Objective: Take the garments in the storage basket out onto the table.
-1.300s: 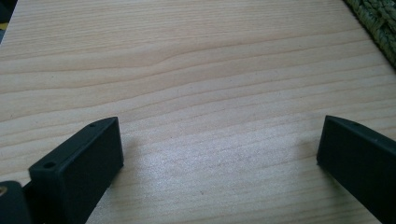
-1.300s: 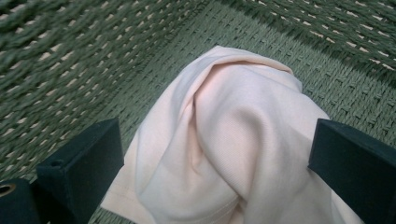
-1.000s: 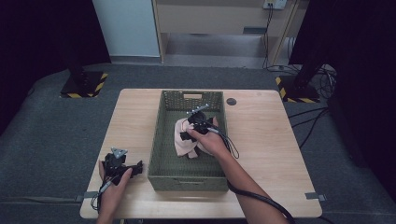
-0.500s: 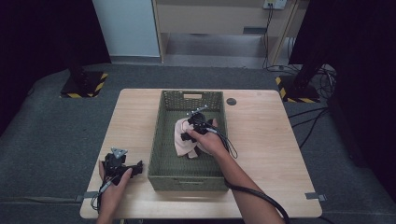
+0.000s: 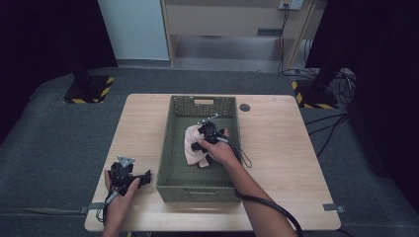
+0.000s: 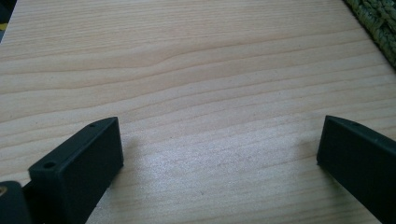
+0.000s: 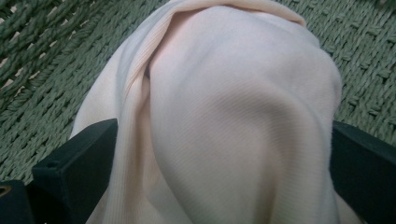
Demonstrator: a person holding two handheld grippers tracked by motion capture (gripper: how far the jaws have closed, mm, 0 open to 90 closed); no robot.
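Over at the left, the left gripper (image 5: pixel 129 177) sits near the front-left corner of the light wooden table (image 5: pixel 276 148), held in the person's left hand (image 5: pixel 118 195). In the left gripper view its 2 black jaws stand wide apart with bare wood grain between them, nothing gripped, and a sliver of woven green shows in the top right corner. That sliver is the olive-green woven rectangular basket (image 5: pixel 170 148), which sits just beside this gripper, in the middle of the table.

Inside the basket lies the pale pink ribbed cloth (image 5: pixel 191 145), bunched up on the basket floor, roughly in the middle and a bit toward the far half. The right gripper (image 5: pixel 210 132) is down in the basket right on the cloth, with the person's right hand (image 5: pixel 220 150) behind it and the black cable trailing back along the forearm. In the right gripper view the pink cloth (image 7: pixel 233 121) bulges up between the 2 jaws, which are spread wide on either side of the fold, the fabric touching both. Green weave shows all around the cloth there.

Further right, a small dark round disc (image 5: pixel 244 107) sits on the table just outside the basket's far right corner.
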